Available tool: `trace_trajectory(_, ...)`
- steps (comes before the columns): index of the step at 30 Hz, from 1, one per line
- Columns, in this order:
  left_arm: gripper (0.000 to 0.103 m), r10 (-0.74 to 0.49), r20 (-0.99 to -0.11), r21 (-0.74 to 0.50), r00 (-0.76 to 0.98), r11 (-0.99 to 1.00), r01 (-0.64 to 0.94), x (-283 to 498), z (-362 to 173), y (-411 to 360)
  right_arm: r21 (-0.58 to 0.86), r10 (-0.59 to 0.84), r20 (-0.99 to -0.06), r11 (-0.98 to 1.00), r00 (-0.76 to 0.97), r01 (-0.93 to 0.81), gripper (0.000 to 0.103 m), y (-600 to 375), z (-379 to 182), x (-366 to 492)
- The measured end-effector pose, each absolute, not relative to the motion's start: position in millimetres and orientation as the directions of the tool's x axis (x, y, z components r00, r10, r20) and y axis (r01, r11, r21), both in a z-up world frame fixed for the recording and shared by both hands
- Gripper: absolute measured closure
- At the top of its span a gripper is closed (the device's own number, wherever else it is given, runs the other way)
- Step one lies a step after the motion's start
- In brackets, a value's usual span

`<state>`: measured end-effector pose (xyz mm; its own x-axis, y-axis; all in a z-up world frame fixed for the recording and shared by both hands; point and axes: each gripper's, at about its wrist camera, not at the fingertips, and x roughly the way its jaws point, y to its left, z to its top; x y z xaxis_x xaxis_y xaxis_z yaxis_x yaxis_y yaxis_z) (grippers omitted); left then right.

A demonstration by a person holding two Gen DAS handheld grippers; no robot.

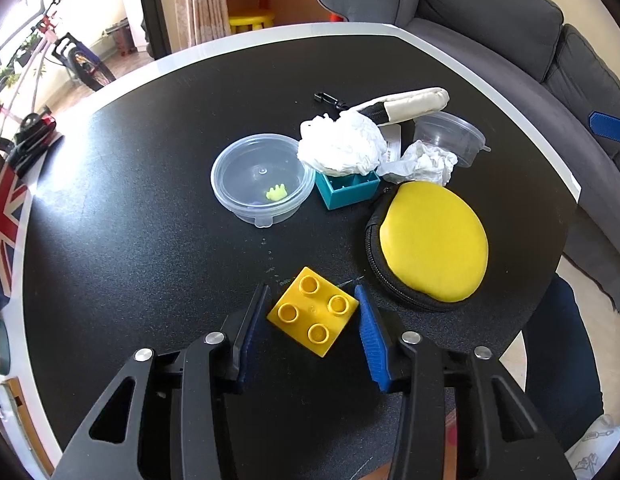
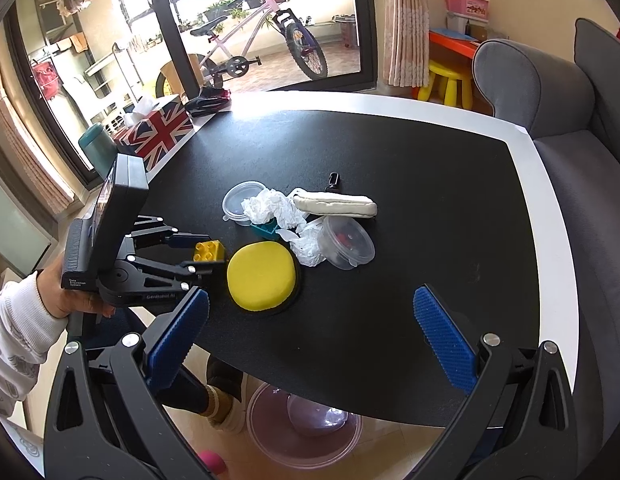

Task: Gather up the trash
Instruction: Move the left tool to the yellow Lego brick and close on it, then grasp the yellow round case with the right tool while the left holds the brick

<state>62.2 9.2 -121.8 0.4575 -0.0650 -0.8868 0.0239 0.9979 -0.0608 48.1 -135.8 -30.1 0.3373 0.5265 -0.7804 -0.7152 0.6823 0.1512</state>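
Note:
Two crumpled white tissues lie mid-table: a large one [image 1: 340, 146] [image 2: 271, 208] over a teal box [image 1: 348, 190], and a smaller one [image 1: 424, 162] [image 2: 307, 246] beside a clear tub [image 1: 450, 138]. My left gripper [image 1: 312, 316] [image 2: 207, 254] is open, its jaws on either side of a yellow toy brick [image 1: 313, 316] [image 2: 207, 251] on the table, with small gaps showing. My right gripper [image 2: 314, 320] is wide open and empty above the table's near edge.
A yellow zip pouch [image 1: 434, 242] [image 2: 261, 276], a clear round container [image 1: 261, 178] holding a small yellow piece, a white pencil case [image 1: 410, 104] [image 2: 336, 204] and a black clip [image 1: 328, 99] lie around. A translucent bin [image 2: 305, 428] stands on the floor below the table edge.

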Motion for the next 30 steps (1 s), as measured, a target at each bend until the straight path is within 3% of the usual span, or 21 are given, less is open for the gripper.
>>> trace_trajectory(30,0.060,-0.047,-0.827,-0.109,0.560,0.991,-0.078,32.9,-68.9,36.4,0.105,0.439,-0.865,0.630,0.241,-0.770,0.003,-68.3,-85.9,55.0)
